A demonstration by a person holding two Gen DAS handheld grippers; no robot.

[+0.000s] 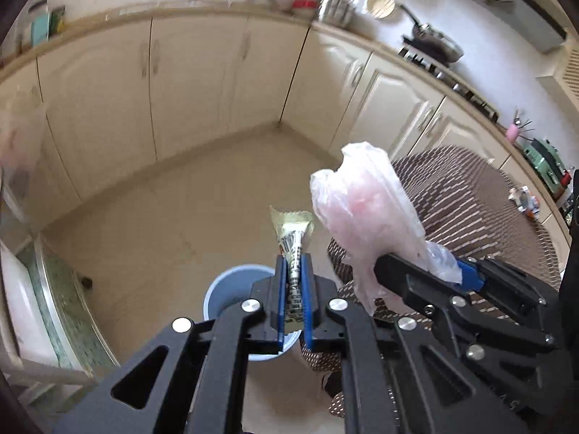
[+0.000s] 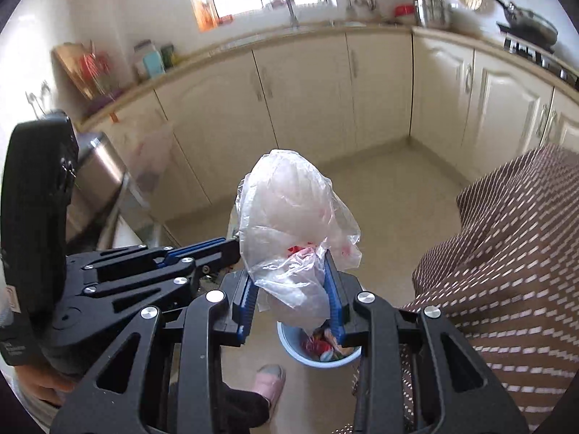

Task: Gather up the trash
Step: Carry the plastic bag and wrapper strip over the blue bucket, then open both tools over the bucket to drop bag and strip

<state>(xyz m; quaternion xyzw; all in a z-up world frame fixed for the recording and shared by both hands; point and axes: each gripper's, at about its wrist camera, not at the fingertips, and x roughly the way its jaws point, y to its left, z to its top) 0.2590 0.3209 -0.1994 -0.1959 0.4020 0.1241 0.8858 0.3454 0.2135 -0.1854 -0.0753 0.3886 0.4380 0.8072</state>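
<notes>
My left gripper (image 1: 294,264) is shut on a yellow-green snack wrapper (image 1: 291,224) with black-and-white print, which sticks up from between the blue pads. Right below it stands a light blue bin (image 1: 217,289) on the floor. My right gripper (image 2: 289,271) is shut on a crumpled clear plastic bag (image 2: 289,202) with pink and red patches, directly above the same bin (image 2: 311,360), which holds colourful trash. Each gripper shows in the other's view: the right gripper (image 1: 419,264) beside the left with its bag (image 1: 362,202), and the left gripper (image 2: 233,249) close on the left.
A table under a brown patterned cloth (image 2: 506,253) stands close on the right of the bin. A person's foot in a pink slipper (image 2: 269,379) is next to the bin. Cream cabinets (image 1: 188,83) line the far walls, and a steel can (image 2: 97,170) stands at the left.
</notes>
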